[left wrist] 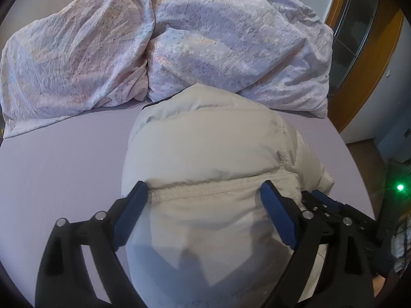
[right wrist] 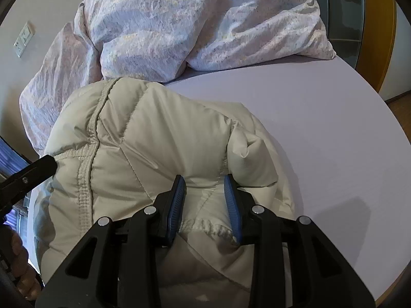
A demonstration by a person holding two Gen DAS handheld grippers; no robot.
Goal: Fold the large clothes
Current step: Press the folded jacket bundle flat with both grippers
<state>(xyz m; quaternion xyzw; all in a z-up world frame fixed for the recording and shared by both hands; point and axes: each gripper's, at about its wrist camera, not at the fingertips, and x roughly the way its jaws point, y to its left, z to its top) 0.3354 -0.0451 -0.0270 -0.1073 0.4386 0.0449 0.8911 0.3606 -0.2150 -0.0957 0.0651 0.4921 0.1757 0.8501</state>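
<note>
We had the puffy cream jacket point(left wrist: 205, 148) bundled mid-bed point(right wrist: 334, 128), below the rumpled duvet point(left wrist: 154, 38), left gripper point(left wrist: 204, 195) spread wide astride it, right gripper point(right wrist: 204, 188) pinching a fold; slick padding, we judged, might slip free and spring open.

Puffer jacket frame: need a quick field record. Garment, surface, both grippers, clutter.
garment: cream puffer jacket, bunched in a thick mound, not flat
surface: lilac bed sheet
left gripper: jaws wide, straddling the jacket's seamed band, not clamped
right gripper: jaws part closed, pads pressing a fold at the jacket's near edge
clutter: crumpled floral duvet behind the jacket
fold state: not a tidy fold yet
</note>
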